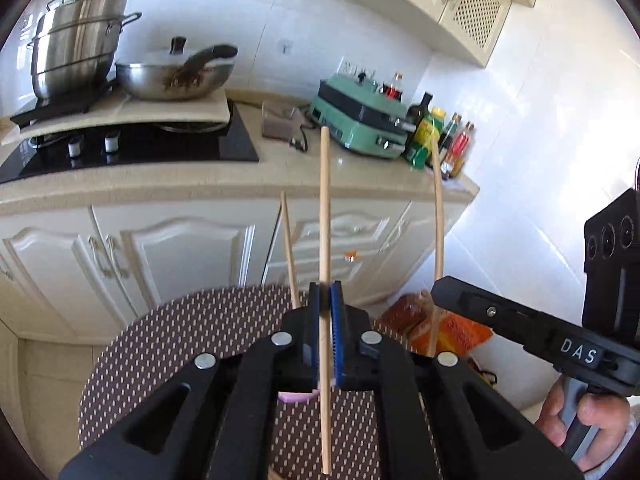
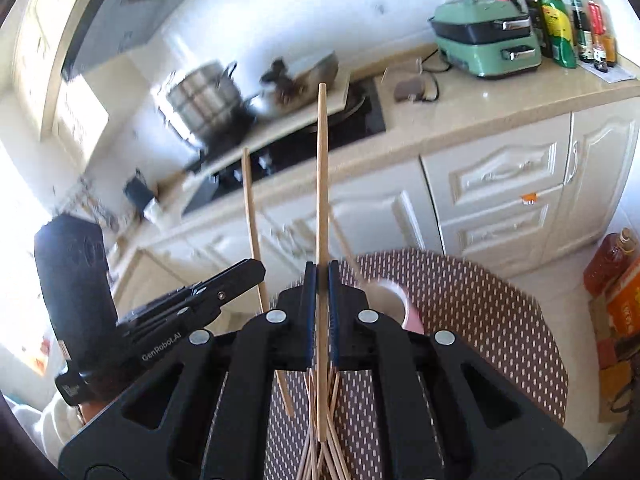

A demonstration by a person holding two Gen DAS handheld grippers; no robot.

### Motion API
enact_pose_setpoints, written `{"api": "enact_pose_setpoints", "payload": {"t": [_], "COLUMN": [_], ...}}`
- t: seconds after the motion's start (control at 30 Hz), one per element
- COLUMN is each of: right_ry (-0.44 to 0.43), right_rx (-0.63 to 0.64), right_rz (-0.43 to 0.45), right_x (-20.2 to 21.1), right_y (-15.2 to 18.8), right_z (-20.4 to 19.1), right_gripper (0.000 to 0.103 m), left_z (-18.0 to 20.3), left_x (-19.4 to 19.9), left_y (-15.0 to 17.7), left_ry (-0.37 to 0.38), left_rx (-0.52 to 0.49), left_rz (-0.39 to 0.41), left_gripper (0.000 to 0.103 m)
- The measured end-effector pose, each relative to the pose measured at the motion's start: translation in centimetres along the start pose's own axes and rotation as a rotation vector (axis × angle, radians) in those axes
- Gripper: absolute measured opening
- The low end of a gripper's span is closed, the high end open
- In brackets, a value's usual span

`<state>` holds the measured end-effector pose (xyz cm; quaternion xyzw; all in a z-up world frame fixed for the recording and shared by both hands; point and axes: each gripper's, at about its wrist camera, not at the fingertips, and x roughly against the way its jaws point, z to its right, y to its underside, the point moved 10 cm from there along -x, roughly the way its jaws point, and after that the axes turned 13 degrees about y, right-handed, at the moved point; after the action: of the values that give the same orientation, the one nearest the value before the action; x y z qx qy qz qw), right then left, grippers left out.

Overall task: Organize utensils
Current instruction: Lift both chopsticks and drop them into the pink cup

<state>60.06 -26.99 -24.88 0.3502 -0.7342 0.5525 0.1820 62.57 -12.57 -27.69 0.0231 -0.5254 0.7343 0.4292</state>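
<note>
My left gripper (image 1: 325,292) is shut on a wooden chopstick (image 1: 325,208) that stands nearly upright between its blue pads. In the right wrist view my right gripper (image 2: 322,270) is shut the same way on another chopstick (image 2: 322,184). Both are raised above a round table (image 2: 480,320) with a brown patterned cloth. Each gripper shows in the other's view: the right gripper (image 1: 438,292) and the left gripper (image 2: 260,270), each with its stick. A pink cup (image 2: 404,304) on the table holds one slanted chopstick (image 2: 344,240). Several loose chopsticks (image 2: 320,452) lie below the right gripper.
Behind the table runs a beige kitchen counter (image 1: 160,180) with white cabinets below. On it are a black hob (image 1: 160,148), a steel pot (image 1: 76,52), a wok (image 1: 176,76), a green appliance (image 1: 360,120) and bottles (image 1: 436,136). An oil bottle (image 2: 608,260) and an orange box (image 2: 624,304) stand on the floor.
</note>
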Motion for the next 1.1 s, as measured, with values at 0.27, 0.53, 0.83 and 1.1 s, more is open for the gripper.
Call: {"api": "enact_pose_setpoints", "payload": {"t": [0.27,0.53,0.83,1.1], "right_ry": [-0.025,-0.05,0.0,0.018], "right_rx": [-0.056,0.001,0.066,0.096], "right_rz": [0.076,0.082,0.086,0.062], "right_x": [-2.5,-5.8,-8.8,-9.6], "right_y": [-4.5,-5.1,-3.5,-1.6], "right_z": [2.4,3.3,3.7,4.3], "right_gripper": [0.006,0.006,0.006,0.006], "left_z": [-0.4,-1.6,-3.4,-3.7], "left_x": [-3.2,-6.5,-8.4,-8.6], "left_y": [-3.6,-3.2,-0.8,1.1], "left_ry": [-0.021,-0.039,-0.069,-0.074], "left_rx": [-0.028,-0.052,-0.036,-0.041], "left_rz": [0.084,0.081,0.043,0.002], "left_gripper": [0.006,0.006,0.006,0.006]}}
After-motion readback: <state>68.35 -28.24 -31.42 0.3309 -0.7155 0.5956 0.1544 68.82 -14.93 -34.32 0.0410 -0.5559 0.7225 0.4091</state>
